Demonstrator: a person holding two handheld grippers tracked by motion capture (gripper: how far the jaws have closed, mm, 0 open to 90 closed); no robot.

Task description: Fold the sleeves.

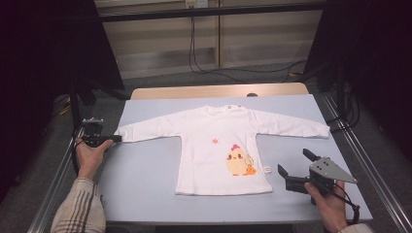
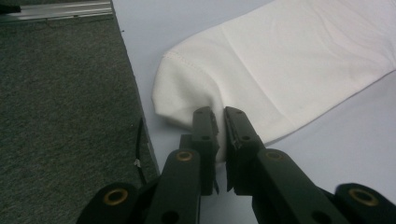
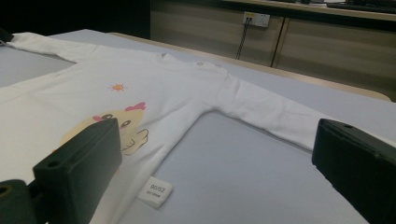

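High view: one white long-sleeved shirt [image 1: 221, 145] lies flat, front up, mid-table [image 1: 145, 179], with one chick print [image 1: 238, 161] and one small orange mark [image 1: 214, 141]; left gripper [image 1: 115, 138] sits at the cuff of the sleeve [image 1: 145, 130] by the table's left edge, and right gripper [image 1: 295, 168] is off the hem's right corner, clear of the cloth. Left gripper view adds the grip itself: left gripper [image 2: 219, 119] nearly closed, jaws pinching the cuff [image 2: 187, 88] at the table edge, above grey carpet [image 2: 60, 102]. Right gripper view shows right gripper [image 3: 215, 154] jaws wide apart with nothing between them, plus one side label [image 3: 155, 191], two neck snaps [image 3: 200, 64] and one wall socket [image 3: 256, 19].
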